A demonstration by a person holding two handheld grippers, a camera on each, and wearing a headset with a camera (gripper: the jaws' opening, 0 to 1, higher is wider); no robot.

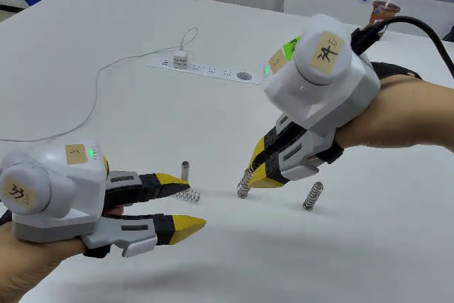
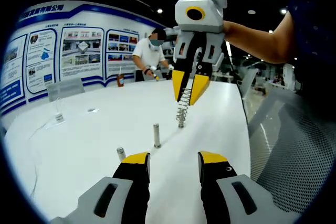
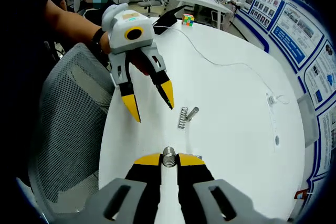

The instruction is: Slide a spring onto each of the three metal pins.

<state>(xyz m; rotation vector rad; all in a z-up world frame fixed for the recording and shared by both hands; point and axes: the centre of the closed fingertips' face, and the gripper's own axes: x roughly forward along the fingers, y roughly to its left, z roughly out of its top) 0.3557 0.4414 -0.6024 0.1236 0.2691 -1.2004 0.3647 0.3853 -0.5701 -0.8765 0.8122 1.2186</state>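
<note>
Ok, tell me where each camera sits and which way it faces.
Head view: on the person's head, facing down at the table; shows the person's arms, the left hand-held gripper and the right hand-held gripper.
Left gripper view: on the left one, facing along its open jaws toward the right one, which pinches a spring.
Right gripper view: on the right one, facing back at the left one; own jaws grip the spring.
Shared: both gripper views show the bare pin, from opposite sides.

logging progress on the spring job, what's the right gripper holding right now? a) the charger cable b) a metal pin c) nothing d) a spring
d: the right gripper is shut on a spring, whose coil hangs between the yellow tips, while the left gripper is open.
</note>
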